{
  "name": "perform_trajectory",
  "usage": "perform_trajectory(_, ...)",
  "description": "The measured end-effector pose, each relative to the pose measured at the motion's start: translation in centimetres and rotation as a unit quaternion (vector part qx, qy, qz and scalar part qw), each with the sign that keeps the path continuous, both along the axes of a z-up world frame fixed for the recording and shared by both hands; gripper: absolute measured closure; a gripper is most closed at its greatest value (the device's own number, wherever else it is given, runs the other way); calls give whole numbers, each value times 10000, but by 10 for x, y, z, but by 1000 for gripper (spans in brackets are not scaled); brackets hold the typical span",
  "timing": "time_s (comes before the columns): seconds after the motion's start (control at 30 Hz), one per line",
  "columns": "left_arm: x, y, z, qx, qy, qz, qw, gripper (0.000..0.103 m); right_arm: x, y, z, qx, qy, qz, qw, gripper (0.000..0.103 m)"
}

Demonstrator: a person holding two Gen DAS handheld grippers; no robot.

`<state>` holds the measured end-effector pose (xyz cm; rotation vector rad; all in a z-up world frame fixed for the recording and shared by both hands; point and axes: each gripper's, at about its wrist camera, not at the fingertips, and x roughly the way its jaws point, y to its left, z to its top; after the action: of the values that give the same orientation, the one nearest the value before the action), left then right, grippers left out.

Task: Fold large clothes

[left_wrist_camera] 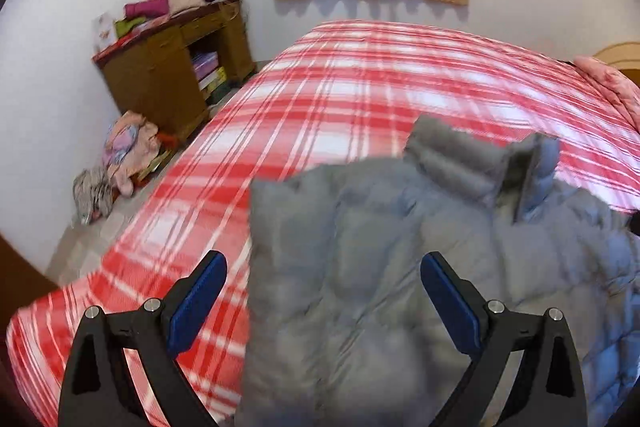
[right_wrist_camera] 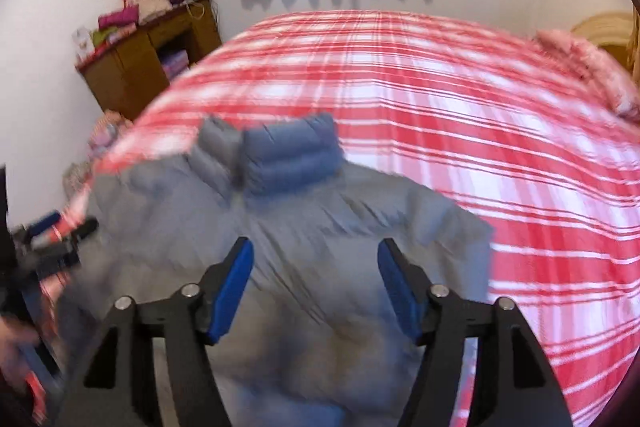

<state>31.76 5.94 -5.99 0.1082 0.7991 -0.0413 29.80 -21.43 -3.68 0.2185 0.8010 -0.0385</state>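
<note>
Both tongs, left [left_wrist_camera: 322, 301] and right [right_wrist_camera: 316, 291], hang released above the grey quilted puffer jacket [left_wrist_camera: 360, 267] (collar farthest from them) on the red-and-white plaid bedspread [left_wrist_camera: 360, 87].

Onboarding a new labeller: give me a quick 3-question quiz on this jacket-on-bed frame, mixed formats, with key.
1. True or false: the left gripper is clamped on the grey puffer jacket.
2. Multiple choice: what does the jacket lie on? A) a bare wooden floor B) the red-and-white plaid bedspread C) a blue sofa
3. Fill in: folded clothes are stacked on top of the wooden ____ by the wall.

Key
1. False: its jaws stand apart, and nothing is gripped. The right gripper is open too.
2. B
3. Cabinet
</note>
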Motion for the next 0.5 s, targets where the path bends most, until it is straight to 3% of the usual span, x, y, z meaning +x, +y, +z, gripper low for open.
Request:
perform_trajectory(0.07, 14, -7, 8, -54, 81, -82, 9999, 5, 35, 0, 3, 439, 71, -218, 9988, 29)
perform_trajectory(0.2, 42, -15, 15, 40, 18, -101, 9999, 5, 100, -6, -8, 1208, 436, -720, 9891, 28)
perform_trajectory(0.37, 64, -23, 4, -112, 135, -170, 9997, 5, 145, -10, -33, 912, 913, -968, 9869, 29)
perform_trajectory(0.4, 65, -24, 3, -147, 148, -198, 9996, 5, 144, -14, -39, 923, 975, -948, 9864, 33)
perform_trajectory(0.47, 65, -27, -4, -236, 201, -301, 9991, 5, 132, -23, -50, 1107, 1115, -839, 9840, 55)
perform_trajectory(0.5, 65, -29, -5, -253, 203, -328, 9989, 5, 125, -27, -53, 1178, 1166, -793, 9830, 59)
